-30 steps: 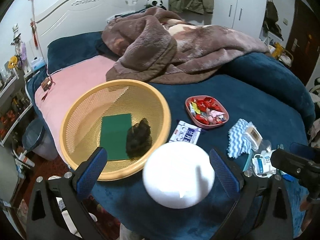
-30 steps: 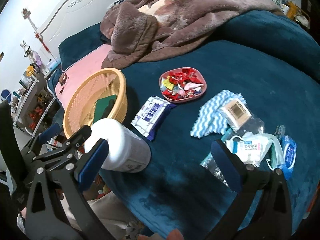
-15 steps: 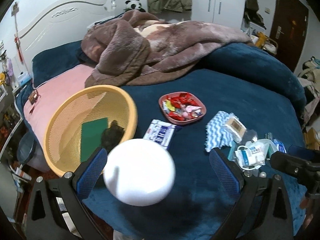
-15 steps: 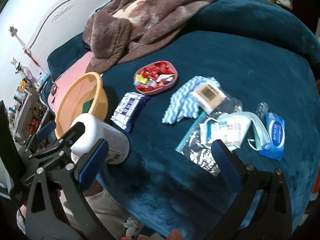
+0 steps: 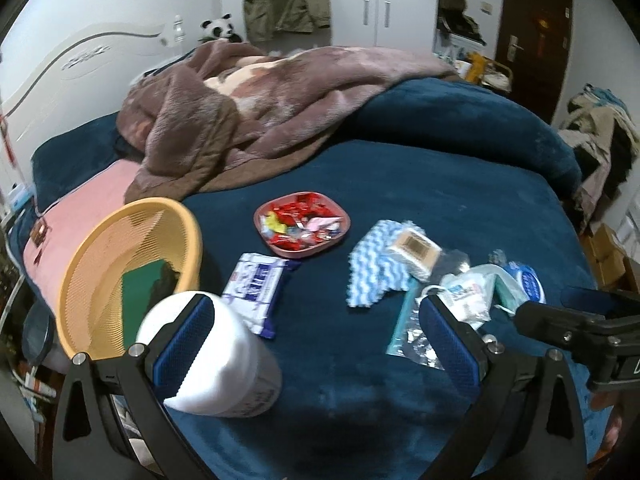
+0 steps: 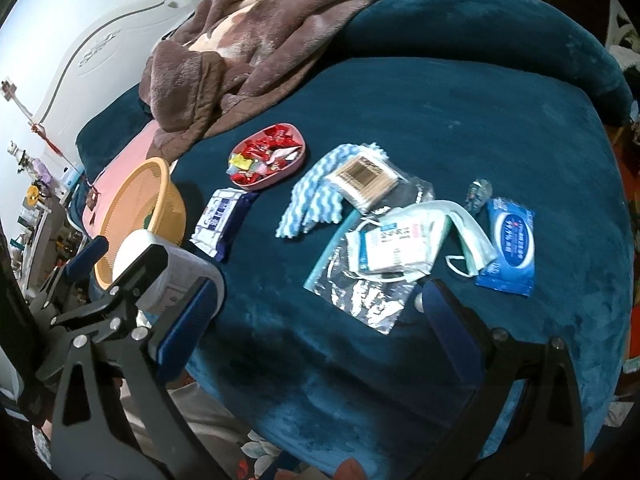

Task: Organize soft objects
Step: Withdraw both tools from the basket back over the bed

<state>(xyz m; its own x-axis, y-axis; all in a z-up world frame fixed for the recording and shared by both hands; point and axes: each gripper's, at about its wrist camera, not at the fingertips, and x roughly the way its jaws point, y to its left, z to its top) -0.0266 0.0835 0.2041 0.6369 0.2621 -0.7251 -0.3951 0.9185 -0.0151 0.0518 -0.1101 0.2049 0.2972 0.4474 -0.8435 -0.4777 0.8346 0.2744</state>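
Tongs of the left hand (image 5: 316, 344) hover spread wide above the near edge of the bed (image 5: 420, 184), pitched downward, pinching nothing — the white canister (image 5: 224, 364) lies on its side by the left finger (image 5: 184, 344); whether they touch I cannot tell. Beyond the canister sits the yellow basket (image 5: 76, 280); just past it lies a tissue pack (image 5: 260, 284). Right tongs (image 6: 320, 320) also gape, empty, canted over the same near edge. Beyond the canister to its right are the blue wavy cloth (image 6: 316, 196), the face mask (image 6: 468, 232) and the blue wipes packet (image 6: 512, 244) — all resting on the bed.
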